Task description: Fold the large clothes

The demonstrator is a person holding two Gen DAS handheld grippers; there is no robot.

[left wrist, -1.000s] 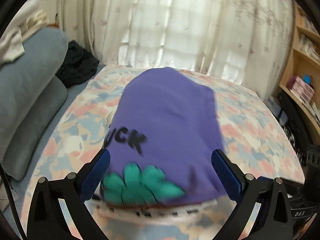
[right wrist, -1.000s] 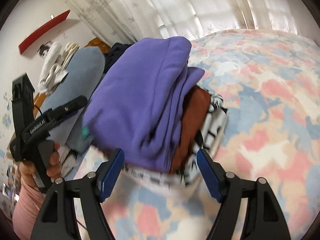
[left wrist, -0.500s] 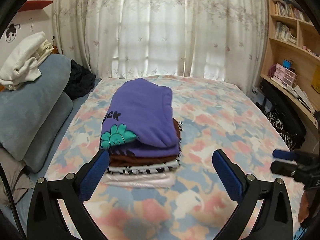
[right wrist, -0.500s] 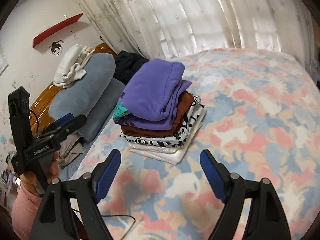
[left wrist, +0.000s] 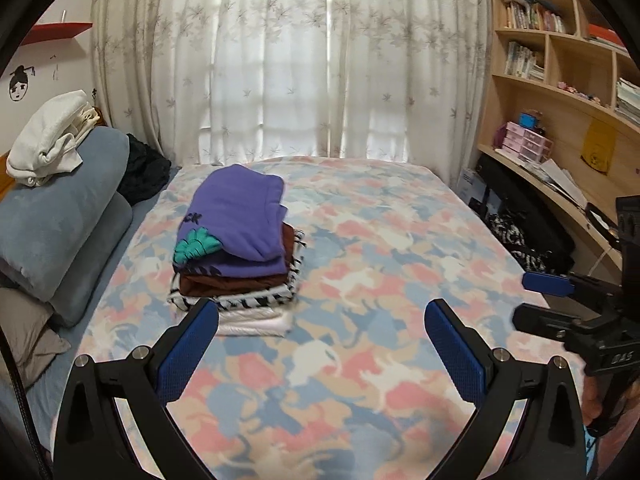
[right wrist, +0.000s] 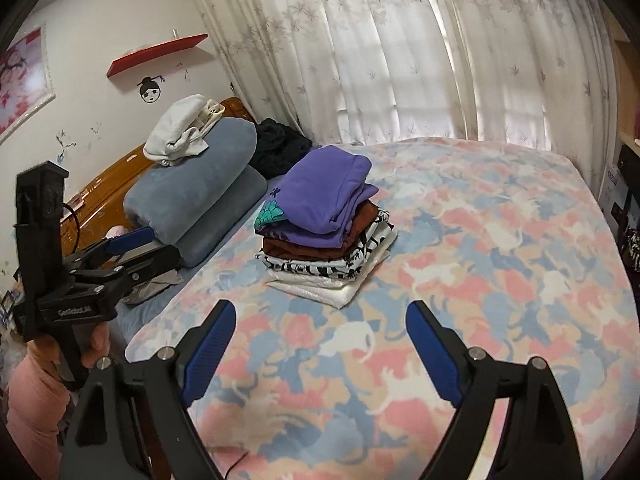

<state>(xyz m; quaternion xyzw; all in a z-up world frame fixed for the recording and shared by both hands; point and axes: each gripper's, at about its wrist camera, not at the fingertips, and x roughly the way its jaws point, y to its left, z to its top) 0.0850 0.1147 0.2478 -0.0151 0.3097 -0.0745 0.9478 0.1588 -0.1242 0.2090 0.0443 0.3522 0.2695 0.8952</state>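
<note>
Nearby, grey pillows [left wrist: 60,216] beside the folded stack [left wrist: 236,248]; both tongs [left wrist: 320,344] [right wrist: 320,344] wide, empty.

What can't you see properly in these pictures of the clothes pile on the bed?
- Purple top: its black lettering is partly folded under, both views.
- White bottom layer: covered by the stack, garment type unclear.
- Black heap: too dark and crumpled, both views.
- Books on shelves: too small, left wrist view.
- Right gripper: handle cut off by the frame's bottom edge.
</note>
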